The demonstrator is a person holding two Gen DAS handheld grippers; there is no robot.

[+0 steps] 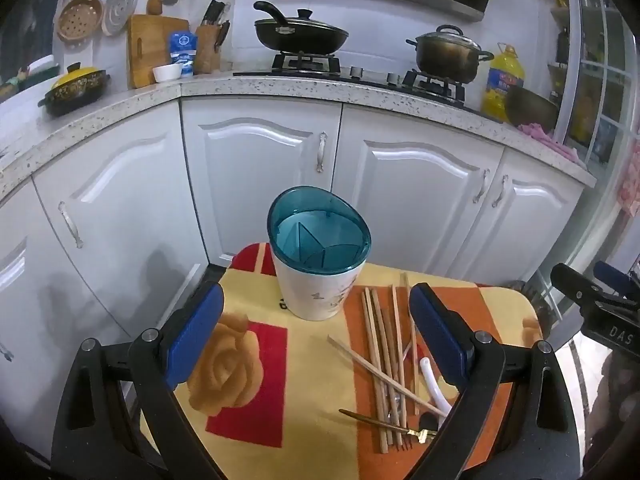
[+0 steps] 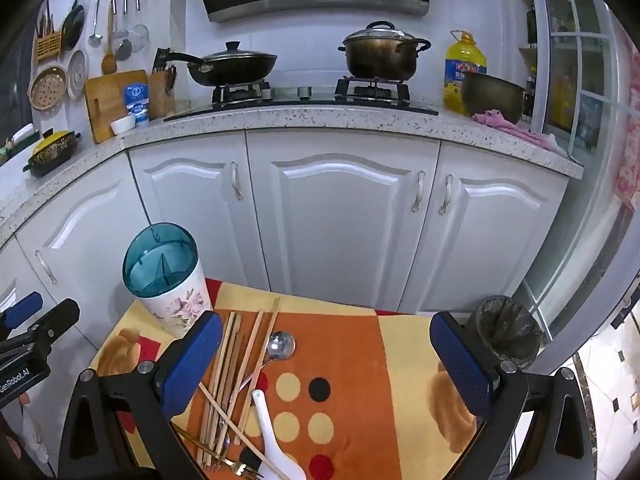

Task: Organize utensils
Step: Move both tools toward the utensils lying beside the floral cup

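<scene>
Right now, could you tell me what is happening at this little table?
A person holds a gripper in each hand above a small table with a patterned cloth. Both the left gripper and the right gripper are open and hold nothing. A utensil holder with a teal top stands upright and looks empty. Beside it lie loose chopsticks, a metal spoon, a white spoon and a gold fork, none sorted yet.

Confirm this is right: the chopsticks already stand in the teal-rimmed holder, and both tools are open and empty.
Not quite. The chopsticks lie loose on the mat; the left wrist view shows the holder empty. The left tool and right tool are indeed open and empty.
</scene>
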